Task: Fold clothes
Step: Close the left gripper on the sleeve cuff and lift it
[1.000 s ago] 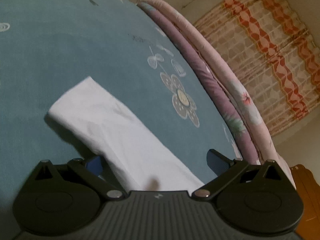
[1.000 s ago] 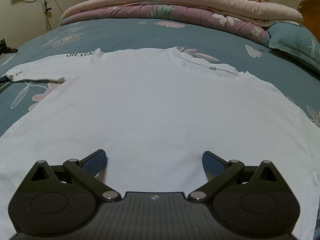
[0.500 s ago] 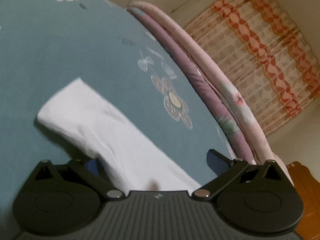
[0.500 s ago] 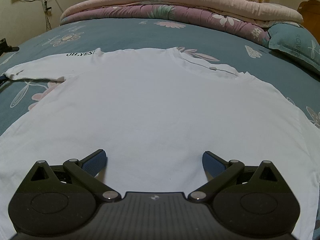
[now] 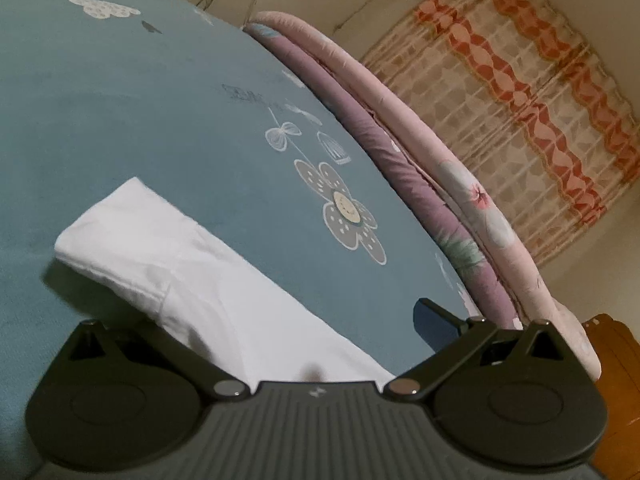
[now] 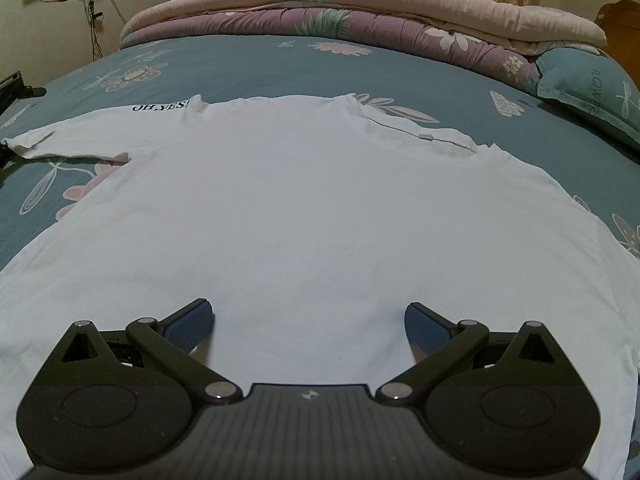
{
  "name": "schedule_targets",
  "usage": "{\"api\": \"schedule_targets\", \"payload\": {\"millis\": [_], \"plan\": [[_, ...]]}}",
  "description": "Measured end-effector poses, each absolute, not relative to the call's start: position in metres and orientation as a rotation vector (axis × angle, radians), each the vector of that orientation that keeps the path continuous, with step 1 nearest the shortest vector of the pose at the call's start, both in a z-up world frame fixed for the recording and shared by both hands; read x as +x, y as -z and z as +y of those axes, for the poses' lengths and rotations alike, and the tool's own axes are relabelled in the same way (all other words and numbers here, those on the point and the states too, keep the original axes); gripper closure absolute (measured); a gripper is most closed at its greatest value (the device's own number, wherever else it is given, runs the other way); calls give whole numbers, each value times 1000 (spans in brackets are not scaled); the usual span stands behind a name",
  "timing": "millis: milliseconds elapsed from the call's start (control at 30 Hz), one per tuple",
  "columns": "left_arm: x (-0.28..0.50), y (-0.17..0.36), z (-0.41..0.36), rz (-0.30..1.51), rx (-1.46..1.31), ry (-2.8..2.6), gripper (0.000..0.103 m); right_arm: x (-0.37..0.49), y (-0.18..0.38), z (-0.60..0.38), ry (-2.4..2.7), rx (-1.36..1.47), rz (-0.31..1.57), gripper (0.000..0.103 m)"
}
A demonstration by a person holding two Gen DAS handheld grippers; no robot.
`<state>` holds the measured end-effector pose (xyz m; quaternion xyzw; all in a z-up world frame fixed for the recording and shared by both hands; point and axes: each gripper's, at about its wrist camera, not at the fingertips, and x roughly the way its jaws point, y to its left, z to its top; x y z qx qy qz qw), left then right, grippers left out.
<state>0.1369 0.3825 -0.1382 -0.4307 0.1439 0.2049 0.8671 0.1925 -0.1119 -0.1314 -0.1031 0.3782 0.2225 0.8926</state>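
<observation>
Both hand-held grippers, left [image 5: 304, 320] and right [image 6: 308, 320], gape over the white T-shirt [image 6: 300, 216]; sleeve [image 5: 132, 236] hides one left fingertip.

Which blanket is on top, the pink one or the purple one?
The pink blanket is on top. The purple blanket lies folded under it, at the far end of the bed.
</observation>
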Motion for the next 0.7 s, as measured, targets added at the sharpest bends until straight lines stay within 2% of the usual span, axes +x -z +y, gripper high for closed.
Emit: {"api": "schedule_targets", "payload": {"millis": [233,700], "plan": [[138,119,371,287,-891,-388,2,185,121,-108,-514,-235,709,0],[143,70,335,253,-875,-295,2,176,112,-105,-548,-241,685,0]]}}
